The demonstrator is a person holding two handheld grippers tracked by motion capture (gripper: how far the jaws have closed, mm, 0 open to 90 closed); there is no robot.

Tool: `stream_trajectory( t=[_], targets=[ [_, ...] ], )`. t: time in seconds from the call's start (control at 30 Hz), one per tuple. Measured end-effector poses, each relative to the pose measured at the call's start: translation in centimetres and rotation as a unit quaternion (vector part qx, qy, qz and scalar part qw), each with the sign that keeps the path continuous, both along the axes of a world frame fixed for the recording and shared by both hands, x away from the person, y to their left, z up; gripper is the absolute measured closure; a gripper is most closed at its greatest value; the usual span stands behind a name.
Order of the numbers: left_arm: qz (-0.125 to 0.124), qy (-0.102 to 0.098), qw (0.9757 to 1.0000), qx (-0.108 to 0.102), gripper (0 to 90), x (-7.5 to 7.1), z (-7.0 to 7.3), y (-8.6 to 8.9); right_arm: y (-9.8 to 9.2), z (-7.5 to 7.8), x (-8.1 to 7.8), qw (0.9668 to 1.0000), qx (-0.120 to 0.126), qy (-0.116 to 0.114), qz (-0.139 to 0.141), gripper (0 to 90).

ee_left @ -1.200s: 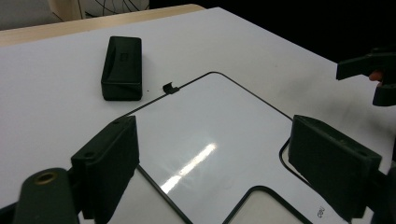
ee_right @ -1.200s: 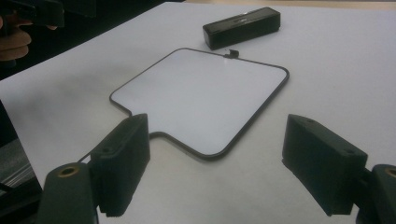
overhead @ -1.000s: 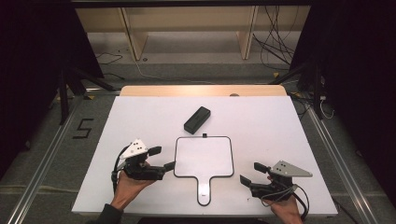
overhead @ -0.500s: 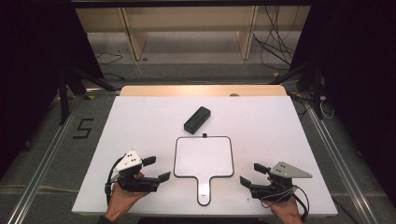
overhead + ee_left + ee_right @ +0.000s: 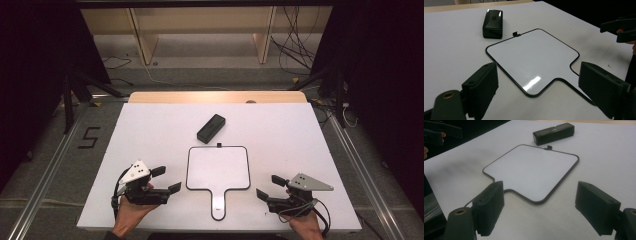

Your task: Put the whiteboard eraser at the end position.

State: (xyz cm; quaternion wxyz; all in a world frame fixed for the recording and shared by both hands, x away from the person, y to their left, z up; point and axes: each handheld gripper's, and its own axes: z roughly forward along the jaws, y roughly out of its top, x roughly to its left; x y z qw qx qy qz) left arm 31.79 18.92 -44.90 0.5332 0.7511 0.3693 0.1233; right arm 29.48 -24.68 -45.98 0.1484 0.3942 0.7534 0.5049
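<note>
Flanking the paddle whiteboard (image 5: pixel 218 169), left tongs (image 5: pixel 167 180) and right tongs (image 5: pixel 266 187) (both agape, empty).

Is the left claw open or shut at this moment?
Open. The left claw has its two jaws wide apart with nothing between them; it hovers beside the whiteboard paddle.

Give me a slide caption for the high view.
Open left gripper and right gripper flank a paddle-shaped whiteboard.

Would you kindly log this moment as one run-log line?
left gripper: open, beside board | right gripper: open, beside board | whiteboard paddle: flat, untouched | black eraser: beyond board | table
</note>
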Motion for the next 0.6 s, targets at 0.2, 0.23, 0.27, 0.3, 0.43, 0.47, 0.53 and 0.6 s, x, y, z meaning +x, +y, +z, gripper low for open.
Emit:
stream_trajectory(
  t=[0.2,0.23,0.27,0.3,0.43,0.47,0.53,0.6],
  targets=[
    [-0.002,0.0,1.0,-0.001,15.6,0.0,0.0,-0.07,0.03,0.01,-0.02,1.0,0.0,0.0,0.0,24.0],
    [-0.002,0.0,1.0,-0.001,15.6,0.0,0.01,-0.09,0.03,0.01,-0.02,1.0,-0.001,0.0,0.0,23.9],
    [-0.002,0.0,1.0,-0.001,15.6,-0.01,0.01,-0.09,0.03,0.01,-0.02,1.0,-0.001,0.0,0.0,23.9],
    [-0.002,-0.001,1.0,-0.001,15.6,-0.01,0.01,-0.08,0.01,0.02,-0.02,1.0,-0.001,-0.001,0.0,23.9],
    [-0.002,-0.001,1.0,-0.002,15.6,0.0,0.05,-0.04,0.04,0.01,-0.02,1.0,-0.001,-0.001,-0.001,23.9],
    [-0.001,-0.002,1.0,-0.002,15.6,-0.01,0.04,-0.05,0.04,0.01,-0.02,1.0,-0.002,0.0,0.0,23.9],
    [-0.001,-0.003,1.0,-0.002,15.6,-0.01,0.05,-0.07,0.06,0.01,-0.02,1.0,-0.002,0.0,0.0,23.9],
    [-0.001,-0.002,1.0,-0.001,15.6,0.0,0.06,-0.06,0.06,0.01,-0.02,1.0,-0.002,0.0,0.0,23.9]
  ],
)
